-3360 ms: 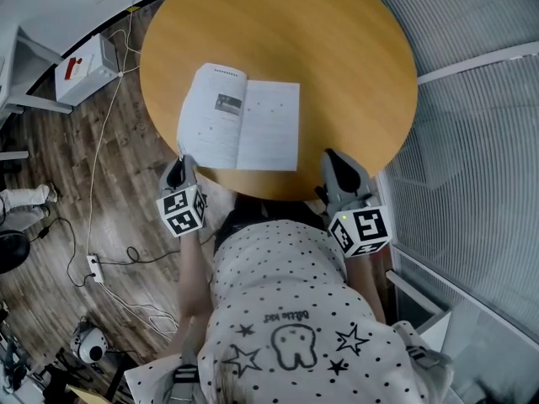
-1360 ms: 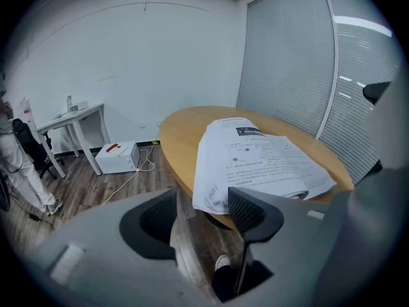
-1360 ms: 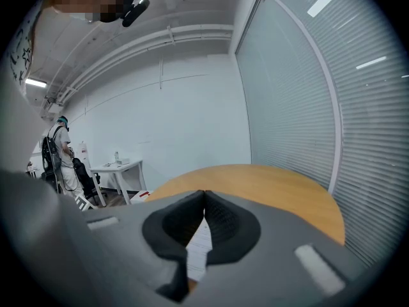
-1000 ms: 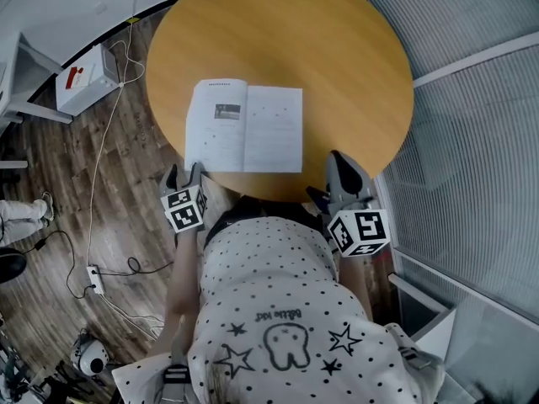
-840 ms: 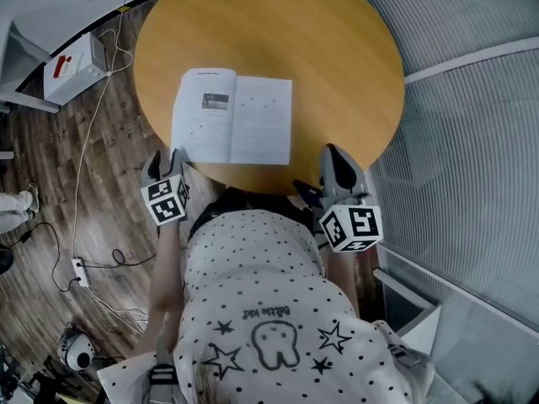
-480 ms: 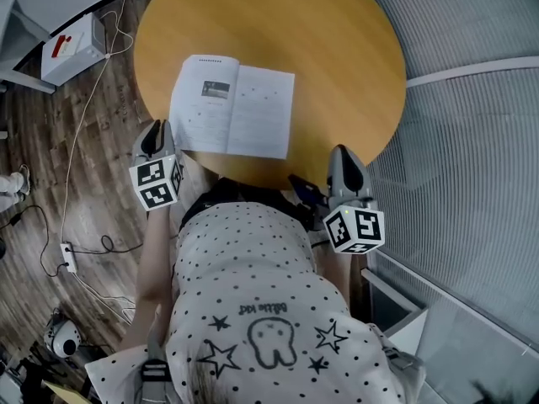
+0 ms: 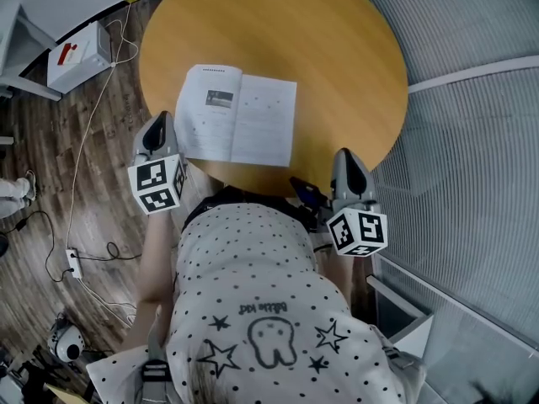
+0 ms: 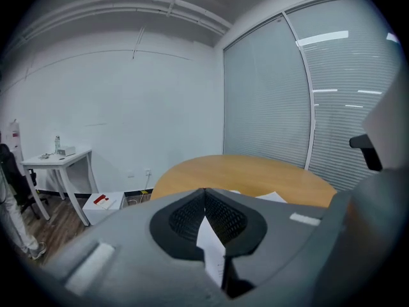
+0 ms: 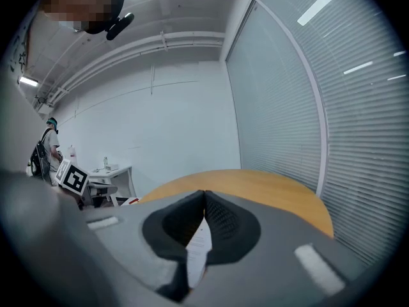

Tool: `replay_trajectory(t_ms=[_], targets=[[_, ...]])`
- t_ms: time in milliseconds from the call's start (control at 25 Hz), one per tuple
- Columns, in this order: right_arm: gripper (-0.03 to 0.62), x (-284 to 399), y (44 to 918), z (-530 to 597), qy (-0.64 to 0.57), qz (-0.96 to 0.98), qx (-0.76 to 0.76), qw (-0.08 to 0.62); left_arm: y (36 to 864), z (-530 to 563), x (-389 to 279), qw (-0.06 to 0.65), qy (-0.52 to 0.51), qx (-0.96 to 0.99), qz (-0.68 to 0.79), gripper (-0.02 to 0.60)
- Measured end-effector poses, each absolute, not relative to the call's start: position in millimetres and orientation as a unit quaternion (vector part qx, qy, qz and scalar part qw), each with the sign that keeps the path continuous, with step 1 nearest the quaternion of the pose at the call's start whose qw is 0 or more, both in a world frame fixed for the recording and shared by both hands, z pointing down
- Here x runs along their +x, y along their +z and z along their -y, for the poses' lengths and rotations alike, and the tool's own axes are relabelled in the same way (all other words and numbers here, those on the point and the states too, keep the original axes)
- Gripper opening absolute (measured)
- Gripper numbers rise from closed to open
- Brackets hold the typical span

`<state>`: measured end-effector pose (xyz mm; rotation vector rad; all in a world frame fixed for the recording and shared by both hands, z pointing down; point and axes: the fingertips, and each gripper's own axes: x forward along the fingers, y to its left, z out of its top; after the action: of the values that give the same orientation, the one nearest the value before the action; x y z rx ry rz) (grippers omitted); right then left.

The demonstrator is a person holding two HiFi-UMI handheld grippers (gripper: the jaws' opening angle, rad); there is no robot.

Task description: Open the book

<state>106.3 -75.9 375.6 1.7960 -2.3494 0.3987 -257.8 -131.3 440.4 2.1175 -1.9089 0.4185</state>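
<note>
Wood-toned round surface (image 7: 337, 66), one item on it: an open book (image 7: 238, 124), lying flat at the near-left part, its near-left corner reaching the rim.

Hidden or unclear: from the left gripper view we see only a white page corner of the book (image 8: 275, 197) past the claw body. In both gripper views a pale printed sliver shows in the slot behind the tips, and we cannot tell what it is. Our own spotted shirt (image 7: 253, 284) covers the near rim between the claws.

Left claw (image 7: 158, 121): jaws have just been closing and now meet tip to tip (image 8: 204, 190). It sits just beside the book's left edge, and no page shows between its tips.

Right claw (image 7: 346, 154): jaws together (image 9: 204, 193). It is at the near-right rim, apart from the book's right page.

Writing: the left page carries a heading line and a small dark picture, with print too small to read. The shirt has a short script above a tooth-like figure, which we cannot read with confidence. A white box (image 7: 77, 55) on the wood floor bears a red mark.
</note>
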Motion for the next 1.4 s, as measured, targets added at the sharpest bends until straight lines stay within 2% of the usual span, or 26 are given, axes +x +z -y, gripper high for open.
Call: replay_trajectory(t_ms=[520, 760, 1400], targets=[[0.004, 103.5, 370.3, 85.9, 0.129, 0.79, 0.595, 0.071, 341.2, 135.3, -212.4, 0.02, 0.095, 0.782, 0.616, 0.009], [0.005, 100.6, 360.2, 86.8, 0.124, 0.795, 0.589, 0.069, 319.5, 118.6, -178.1, 0.014, 0.089, 0.815, 0.573, 0.01], [0.005, 100.9, 339.3, 90.5, 0.112, 0.817, 0.564, 0.04, 293.3, 92.4, -145.8, 0.027, 0.066, 0.832, 0.55, 0.011]])
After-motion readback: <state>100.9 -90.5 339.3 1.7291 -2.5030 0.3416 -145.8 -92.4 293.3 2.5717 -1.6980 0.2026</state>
